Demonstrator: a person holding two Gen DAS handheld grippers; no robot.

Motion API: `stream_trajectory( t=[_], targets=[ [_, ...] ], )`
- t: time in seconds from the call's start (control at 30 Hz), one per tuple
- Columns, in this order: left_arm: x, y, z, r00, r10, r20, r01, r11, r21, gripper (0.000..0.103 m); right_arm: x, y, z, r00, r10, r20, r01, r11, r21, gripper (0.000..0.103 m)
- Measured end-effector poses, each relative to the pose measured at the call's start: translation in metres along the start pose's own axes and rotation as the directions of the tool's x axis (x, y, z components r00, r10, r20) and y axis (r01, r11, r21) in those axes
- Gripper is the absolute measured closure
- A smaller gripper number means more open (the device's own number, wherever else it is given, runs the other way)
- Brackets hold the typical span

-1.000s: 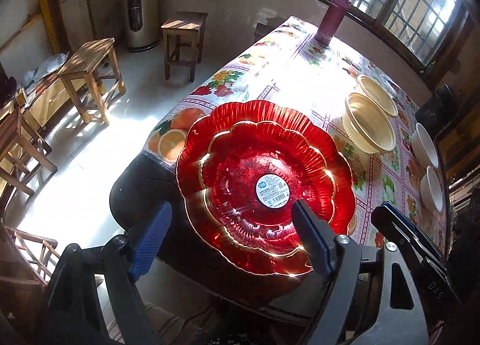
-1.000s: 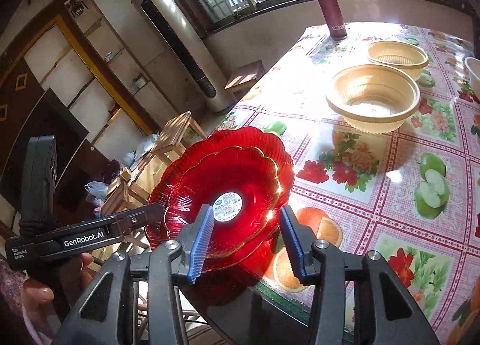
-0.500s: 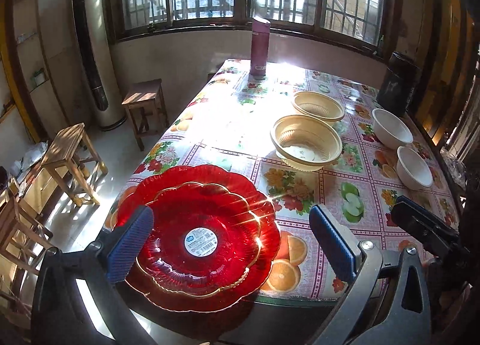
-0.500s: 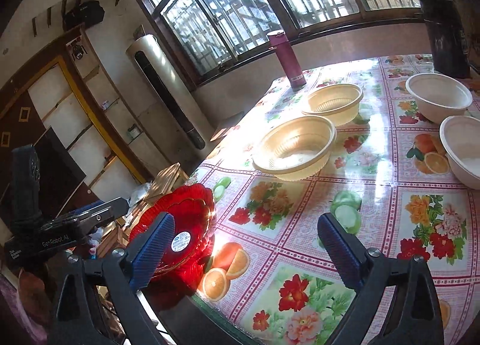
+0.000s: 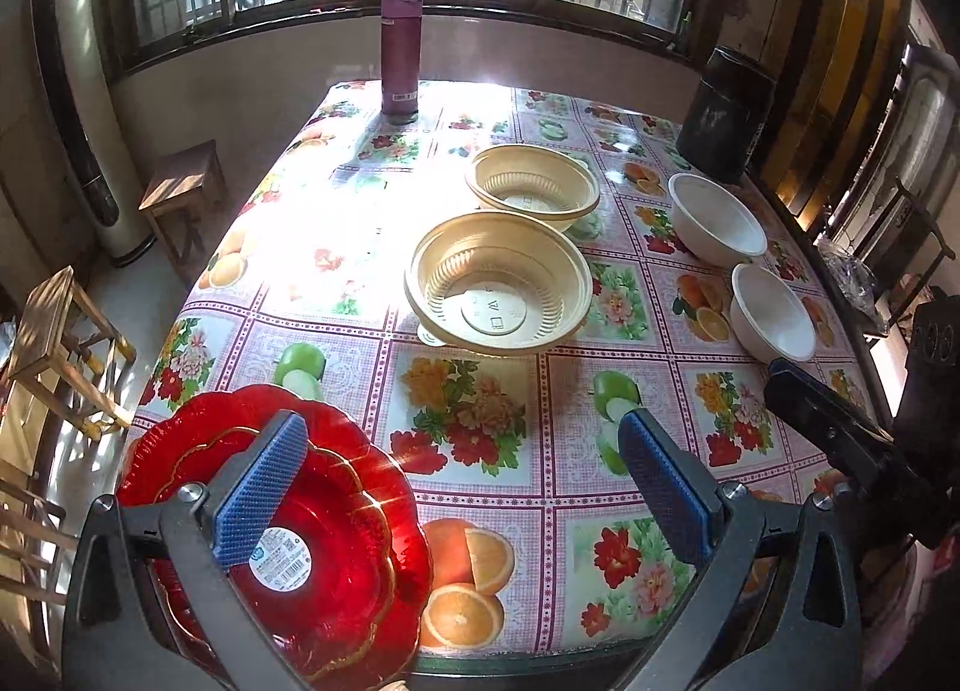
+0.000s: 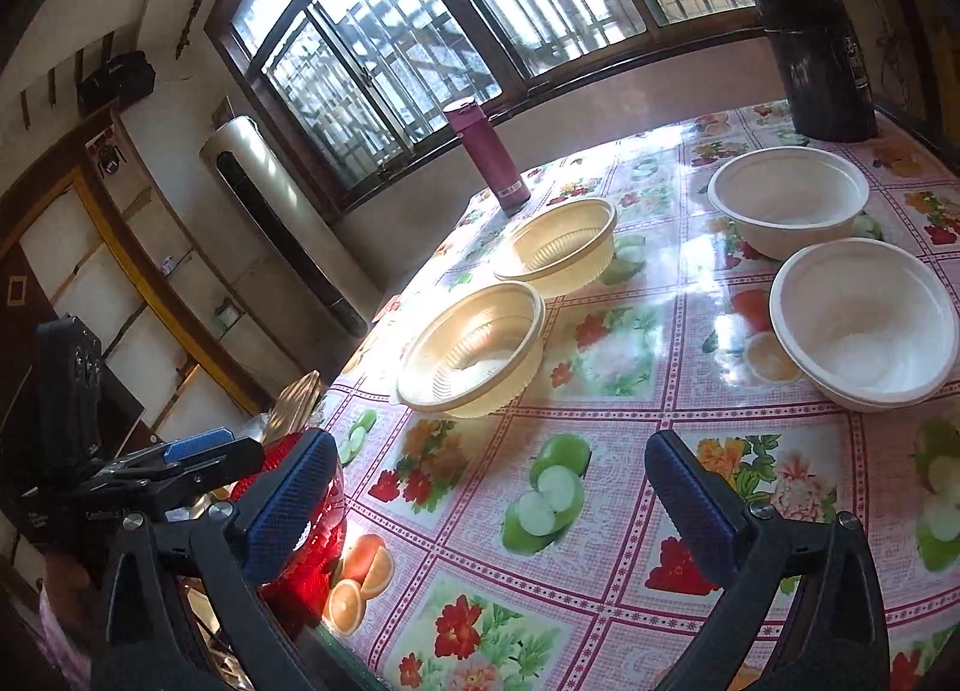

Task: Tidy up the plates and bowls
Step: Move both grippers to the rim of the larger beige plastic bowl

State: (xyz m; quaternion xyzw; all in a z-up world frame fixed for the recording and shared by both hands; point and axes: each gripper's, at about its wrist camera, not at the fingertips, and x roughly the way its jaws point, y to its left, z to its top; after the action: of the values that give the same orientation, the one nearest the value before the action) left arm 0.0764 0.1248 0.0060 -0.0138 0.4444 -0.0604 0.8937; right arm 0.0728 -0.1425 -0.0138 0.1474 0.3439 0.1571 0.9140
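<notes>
Two nested red glass plates (image 5: 348, 565) with gold rims and a white label lie on the table's near left corner, partly behind my left gripper's left finger. My left gripper (image 5: 462, 427) is open and holds nothing. My right gripper (image 6: 489, 445) is also open and empty, over the tablecloth. In the right wrist view the red plates (image 6: 312, 565) show behind its left finger. Two cream ribbed bowls (image 5: 498, 289) (image 5: 531, 184) stand mid-table, apart. Two white bowls (image 6: 786, 199) (image 6: 864, 325) stand at the right.
The table (image 5: 480, 469) wears a glossy fruit-and-flower cloth. A purple flask (image 5: 401, 60) stands at its far edge and a dark cylinder (image 5: 723, 114) at the far right corner. Wooden stools (image 5: 180, 193) (image 5: 54, 325) and a tall white floor unit (image 5: 72, 90) are at the left.
Both grippers opened wide and came away from the red plates, swinging right until the bowls filled the views. The plates stayed on the table corner.
</notes>
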Motion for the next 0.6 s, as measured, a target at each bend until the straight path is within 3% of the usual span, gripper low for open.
stream_trajectory(
  t=[0.23,0.4,0.5,0.6],
  targets=[
    [0.024,0.025,0.063,0.987,-0.111,-0.116,0.116,0.993,0.032,0.000,0.034,0.003,0.031,1.000,0.006,-0.010,-0.006,1.000,0.023,0.000],
    [0.046,0.042,0.089,0.973,-0.031,-0.229,0.043,0.998,0.046,0.000,0.062,0.012,0.055,0.999,0.043,0.016,-0.043,0.998,0.039,0.000],
    [0.054,0.050,0.100,0.969,0.054,-0.242,-0.037,0.997,0.074,0.000,0.081,0.011,0.071,0.996,0.078,0.034,-0.080,0.993,0.086,0.001],
    [0.061,0.058,0.109,0.964,0.020,-0.264,-0.009,0.999,0.041,0.000,0.102,0.007,0.079,0.991,0.128,0.027,-0.131,0.981,0.146,0.001]
  ],
)
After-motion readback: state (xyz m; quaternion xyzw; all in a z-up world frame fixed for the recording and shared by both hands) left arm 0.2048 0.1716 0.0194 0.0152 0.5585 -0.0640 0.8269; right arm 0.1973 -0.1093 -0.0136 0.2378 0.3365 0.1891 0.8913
